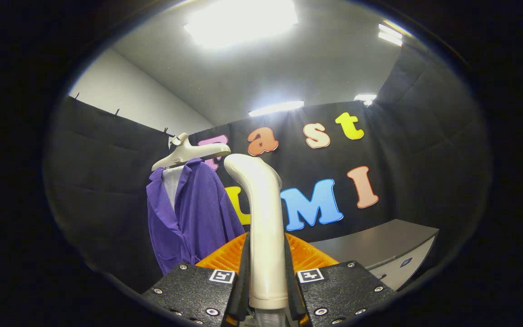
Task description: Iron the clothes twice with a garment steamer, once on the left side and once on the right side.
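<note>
Both fingers of the tongs [267, 290] clamp the steamer handle [263, 227] upright, ready for a pass. Just beyond, the purple garment [193, 218] hangs from a hanger [189, 152], so its front lies open to steam.

Sharp fisheye view, glaring ceiling lights [241, 20], bowed, dim edges.

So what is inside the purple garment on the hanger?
A white lining or shirt shows at the open collar of the purple garment on the hanger; lower down, the cloth hides it. The gripper fingers clamp the steamer handle.
</note>
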`<action>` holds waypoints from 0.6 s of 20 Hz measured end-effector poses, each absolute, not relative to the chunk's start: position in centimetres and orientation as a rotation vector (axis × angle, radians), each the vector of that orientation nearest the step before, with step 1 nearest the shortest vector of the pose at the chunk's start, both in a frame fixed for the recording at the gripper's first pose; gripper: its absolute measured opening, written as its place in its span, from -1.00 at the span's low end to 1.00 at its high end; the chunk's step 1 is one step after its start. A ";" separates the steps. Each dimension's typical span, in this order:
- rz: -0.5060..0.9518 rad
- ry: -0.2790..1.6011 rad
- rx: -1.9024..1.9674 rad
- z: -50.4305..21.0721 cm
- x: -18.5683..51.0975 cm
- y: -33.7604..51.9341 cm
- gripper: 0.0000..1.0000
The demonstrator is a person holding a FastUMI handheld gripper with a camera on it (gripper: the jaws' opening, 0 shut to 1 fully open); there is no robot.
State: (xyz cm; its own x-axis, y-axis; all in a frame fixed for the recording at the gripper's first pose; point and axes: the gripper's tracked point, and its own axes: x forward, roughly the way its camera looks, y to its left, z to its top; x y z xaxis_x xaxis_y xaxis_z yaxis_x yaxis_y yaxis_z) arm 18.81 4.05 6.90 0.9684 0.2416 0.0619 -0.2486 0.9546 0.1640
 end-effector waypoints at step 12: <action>0.222 -0.040 0.151 4.9 8.3 4.9 -0.29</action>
